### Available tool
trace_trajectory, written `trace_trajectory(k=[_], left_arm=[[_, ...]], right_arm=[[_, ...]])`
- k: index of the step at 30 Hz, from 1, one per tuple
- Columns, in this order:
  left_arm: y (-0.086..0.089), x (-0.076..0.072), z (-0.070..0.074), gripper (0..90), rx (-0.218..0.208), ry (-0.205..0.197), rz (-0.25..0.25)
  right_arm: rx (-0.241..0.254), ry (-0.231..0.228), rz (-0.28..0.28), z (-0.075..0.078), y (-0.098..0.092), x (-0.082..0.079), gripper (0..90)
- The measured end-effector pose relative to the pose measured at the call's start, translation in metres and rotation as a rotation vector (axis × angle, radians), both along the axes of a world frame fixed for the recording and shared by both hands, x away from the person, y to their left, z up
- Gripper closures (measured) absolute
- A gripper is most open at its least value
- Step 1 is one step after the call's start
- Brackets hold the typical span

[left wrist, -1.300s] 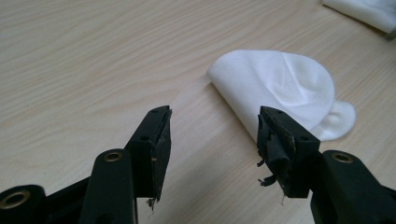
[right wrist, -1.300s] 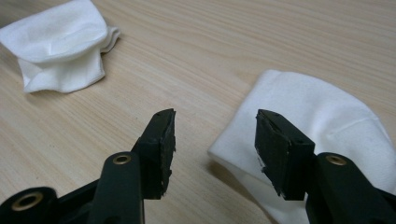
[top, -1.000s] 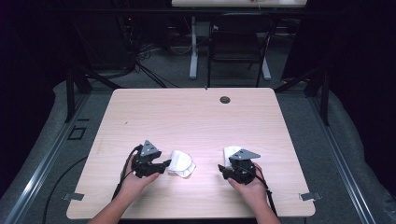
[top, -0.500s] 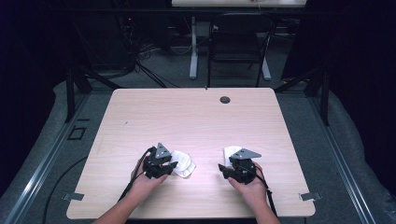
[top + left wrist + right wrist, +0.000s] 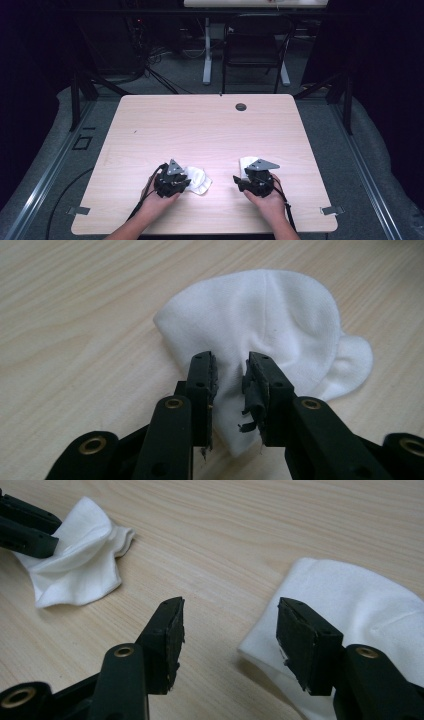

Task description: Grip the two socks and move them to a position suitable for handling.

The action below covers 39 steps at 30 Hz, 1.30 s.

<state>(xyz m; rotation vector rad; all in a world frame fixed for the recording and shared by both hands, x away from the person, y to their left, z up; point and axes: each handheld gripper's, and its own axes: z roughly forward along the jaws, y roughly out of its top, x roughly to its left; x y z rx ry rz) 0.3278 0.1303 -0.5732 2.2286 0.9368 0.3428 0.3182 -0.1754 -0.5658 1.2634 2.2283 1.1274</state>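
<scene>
— White cloth (image 5: 260, 325) near the table's (image 5: 210, 125) front edge: what has changed?

— The left gripper (image 5: 231, 371) has slid onto it, and its jaws have just been closing, bunching a fold between them.

— Gripped?

— Probably pinched; a lift looks ready. The right gripper (image 5: 227, 630) stays spread, unmoved, at the second cloth's (image 5: 360, 605) corner.

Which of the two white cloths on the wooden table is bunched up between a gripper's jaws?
The crumpled white cloth at the left gripper, whose jaws have just been closing, gathering its fabric. The flat white cloth by the open right gripper lies smooth.
</scene>
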Motion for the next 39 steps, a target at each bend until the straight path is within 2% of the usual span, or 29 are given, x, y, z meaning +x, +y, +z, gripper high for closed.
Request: trace_trajectory(k=[3,5,10,12,13,18,21,24,26,29,30,32,33,34,36,39], left_arm=[[-0.006,-0.006,0.001,71.6,0.008,-0.002,-0.012],[-0.011,-0.010,0.005,69.3,0.017,-0.032,-0.018],[-0.027,-0.015,0.021,69.7,-0.033,-0.034,-0.066],[-0.034,-0.016,0.022,69.7,-0.036,-0.033,-0.082],[-0.042,-0.017,0.020,69.7,-0.028,-0.035,-0.093],[-0.051,-0.018,0.015,69.0,-0.005,-0.031,-0.105],[-0.054,-0.021,0.014,68.9,0.013,-0.051,-0.120],[-0.054,-0.024,0.016,68.0,-0.012,-0.043,-0.133],[-0.056,-0.025,0.016,68.1,-0.005,-0.055,-0.140],[-0.058,-0.023,0.012,73.5,0.034,-0.051,-0.141],[-0.059,-0.022,0.009,77.4,0.036,-0.038,-0.143],[-0.057,-0.023,0.008,89.0,0.028,-0.043,-0.146],[-0.056,-0.022,0.009,89.9,0.023,-0.038,-0.151],[-0.055,-0.022,0.010,89.9,0.016,-0.039,-0.151],[-0.052,-0.022,0.012,90.0,-0.004,-0.037,-0.149],[-0.046,-0.022,0.020,90.0,-0.041,-0.043,-0.135]], right_arm=[[0.000,-0.004,-0.001,0.001,0.000,0.000,44.7],[-0.005,-0.004,0.000,0.001,-0.001,-0.001,44.7],[0.002,-0.003,-0.005,0.001,-0.002,0.000,44.7],[0.000,-0.004,-0.008,0.001,-0.002,0.000,44.7],[0.004,-0.005,-0.010,0.001,-0.002,0.000,44.7],[0.005,-0.005,-0.014,0.001,-0.002,0.000,44.8],[0.009,-0.006,-0.014,0.001,-0.002,0.000,44.8],[0.004,-0.005,-0.014,0.001,-0.002,0.000,44.9],[0.006,-0.004,-0.014,0.000,-0.001,0.001,45.0],[0.012,-0.003,-0.013,0.000,0.000,0.001,45.5],[0.006,-0.003,-0.014,0.001,0.000,0.001,46.7],[0.017,-0.006,0.000,0.003,0.002,-0.001,58.3],[0.051,-0.013,0.021,0.008,0.004,-0.003,67.1],[0.051,-0.013,0.021,0.008,0.004,-0.003,67.1],[0.083,-0.034,0.028,0.012,0.009,-0.006,74.7],[0.116,-0.044,0.060,0.018,0.021,-0.010,80.3]])
